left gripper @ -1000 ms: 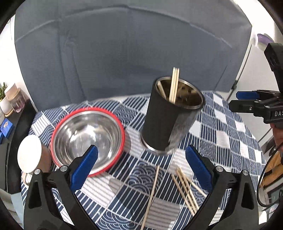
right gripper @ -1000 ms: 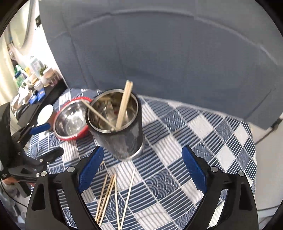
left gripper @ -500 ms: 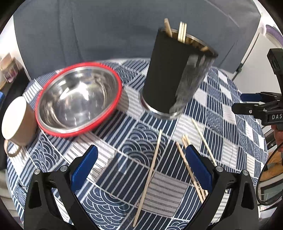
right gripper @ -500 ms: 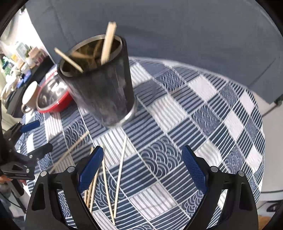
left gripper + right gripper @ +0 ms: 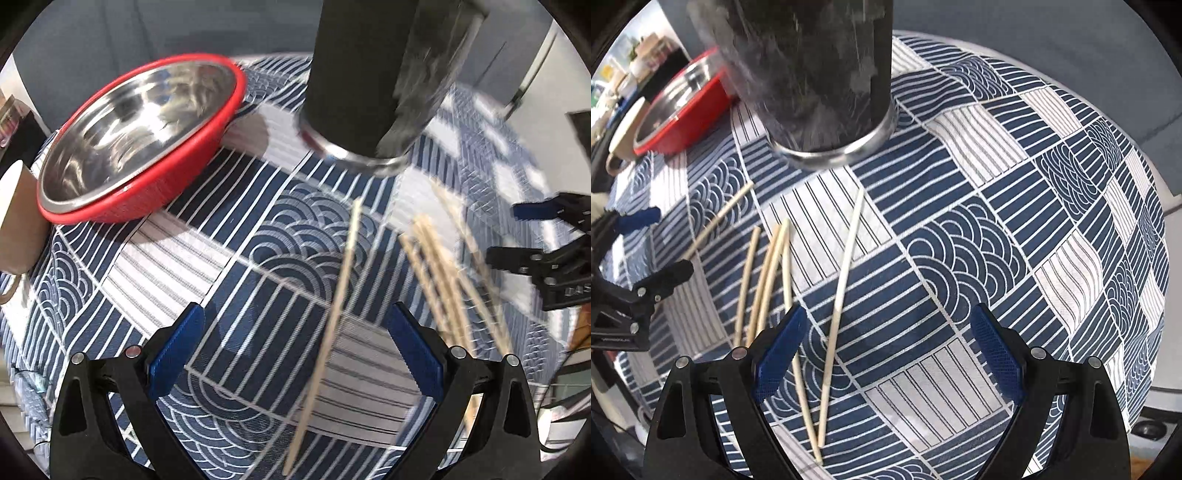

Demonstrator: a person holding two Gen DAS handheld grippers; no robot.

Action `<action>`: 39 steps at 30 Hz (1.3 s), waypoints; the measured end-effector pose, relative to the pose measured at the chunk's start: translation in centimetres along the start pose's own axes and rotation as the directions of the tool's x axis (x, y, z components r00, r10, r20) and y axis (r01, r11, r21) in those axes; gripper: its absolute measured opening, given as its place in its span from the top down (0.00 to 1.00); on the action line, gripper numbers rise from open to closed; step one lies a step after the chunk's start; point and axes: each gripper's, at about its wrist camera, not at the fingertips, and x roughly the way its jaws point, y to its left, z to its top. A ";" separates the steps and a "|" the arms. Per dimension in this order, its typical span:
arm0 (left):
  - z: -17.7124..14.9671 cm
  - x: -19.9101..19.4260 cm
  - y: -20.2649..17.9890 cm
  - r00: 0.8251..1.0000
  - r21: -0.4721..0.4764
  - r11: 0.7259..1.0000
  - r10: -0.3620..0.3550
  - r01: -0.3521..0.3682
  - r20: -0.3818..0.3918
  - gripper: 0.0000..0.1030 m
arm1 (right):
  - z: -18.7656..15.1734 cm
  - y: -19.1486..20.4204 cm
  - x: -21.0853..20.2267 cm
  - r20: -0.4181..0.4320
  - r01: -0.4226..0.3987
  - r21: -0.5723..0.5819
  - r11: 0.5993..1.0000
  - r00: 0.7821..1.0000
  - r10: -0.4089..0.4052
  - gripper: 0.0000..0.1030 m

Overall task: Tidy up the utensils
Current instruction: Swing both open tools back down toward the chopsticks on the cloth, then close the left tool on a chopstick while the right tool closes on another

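Several wooden chopsticks lie loose on the blue patterned tablecloth. One single chopstick (image 5: 332,321) runs between my left fingers; a bundle (image 5: 443,280) lies to its right. In the right wrist view one long chopstick (image 5: 842,288) lies between my fingers, with the bundle (image 5: 764,273) to the left. The dark metal utensil holder (image 5: 373,74) (image 5: 812,74) stands just beyond. My left gripper (image 5: 295,350) is open, low over the cloth. My right gripper (image 5: 886,350) is open and empty too, and shows in the left wrist view (image 5: 517,232).
A steel bowl with a red rim (image 5: 140,129) (image 5: 679,110) sits left of the holder. A beige mug (image 5: 18,221) (image 5: 624,133) stands beyond it at the table edge (image 5: 1156,221). A grey chair back rises behind the table.
Both grippers have dropped down and forward toward the chopsticks on the cloth. The holder now fills the top of both views, its rim out of sight.
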 end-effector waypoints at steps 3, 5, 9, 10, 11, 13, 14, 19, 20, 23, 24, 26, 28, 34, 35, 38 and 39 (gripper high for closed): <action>0.0 0.6 -0.9 1.000 0.066 0.998 0.025 -0.024 -0.014 0.06 | -0.2 0.1 0.6 -0.012 0.008 0.015 1.000 1.000 -0.008 0.17; 0.0 0.9 -1.4 0.999 0.086 0.996 0.040 -0.039 -0.018 0.06 | -0.2 0.1 0.9 -0.020 0.009 0.022 1.000 1.000 -0.009 0.17; 0.2 1.0 -1.6 0.999 0.109 0.994 0.032 -0.029 -0.023 0.05 | -0.4 0.2 1.8 -0.058 0.029 0.029 0.999 0.998 -0.027 0.18; 0.2 1.1 -1.6 0.999 0.112 0.993 0.033 -0.030 -0.023 0.04 | -0.5 0.2 1.9 -0.057 0.020 0.039 0.999 0.998 -0.018 0.18; 0.2 1.1 -1.5 0.999 0.110 0.993 0.032 -0.029 -0.026 0.04 | -0.5 0.1 2.0 -0.056 0.011 0.055 0.998 0.998 -0.008 0.18; 0.4 1.2 -1.5 0.999 0.107 0.994 0.035 -0.031 -0.035 0.04 | -0.6 -0.3 2.2 -0.058 -0.009 0.083 0.997 0.998 0.014 0.18; 0.4 1.2 -1.5 0.999 0.102 0.994 0.036 -0.032 -0.039 0.04 | -0.7 -0.4 2.2 -0.052 -0.015 0.094 0.995 0.998 0.020 0.17; -0.2 0.9 -1.3 0.999 0.081 0.996 0.040 -0.040 0.007 0.05 | -1.1 -0.6 2.1 -0.024 -0.014 0.096 0.995 1.000 0.017 0.22; -0.4 0.7 -1.2 0.999 0.078 0.996 0.040 -0.042 0.018 0.05 | -1.2 -0.7 1.9 -0.019 -0.014 0.102 0.995 1.000 0.016 0.26; -0.7 0.2 -0.8 0.999 0.070 0.997 0.039 -0.042 0.034 0.13 | -2.4 -1.9 1.3 -0.004 -0.012 0.116 0.993 1.000 0.012 0.41; -0.8 0.0 -0.6 0.998 0.067 0.997 0.041 -0.043 0.037 0.19 | -2.4 -2.1 1.2 -0.004 -0.010 0.119 0.993 1.000 0.011 0.45; -0.9 -0.4 0.0 0.998 0.054 0.997 0.044 -0.047 0.044 0.31 | -2.7 -2.8 1.0 0.001 -0.008 0.131 0.991 1.000 0.008 0.59; -0.9 -0.8 0.7 0.998 0.049 0.998 0.044 -0.046 0.044 0.46 | -2.7 -3.6 0.8 0.009 -0.008 0.134 0.991 1.000 0.007 0.73; -1.5 -1.8 3.3 1.000 0.007 1.000 0.018 -0.018 -0.004 0.95 | -3.1 -6.7 0.9 -0.004 -0.032 0.167 0.985 0.999 0.033 0.96; -1.8 -1.9 3.8 1.000 -0.008 1.000 0.010 -0.010 -0.013 0.95 | -3.3 -7.3 0.9 -0.006 -0.050 0.181 0.982 0.999 0.051 0.96; -2.8 -2.6 5.0 1.000 -0.047 0.999 -0.010 0.009 -0.029 0.95 | -4.0 -8.9 0.6 0.003 -0.060 0.208 0.976 0.998 0.060 0.96; -3.3 -2.9 5.6 0.999 -0.076 0.997 -0.030 0.027 -0.028 0.95 | -4.2 -9.5 0.5 0.007 -0.064 0.217 0.974 0.998 0.064 0.96</action>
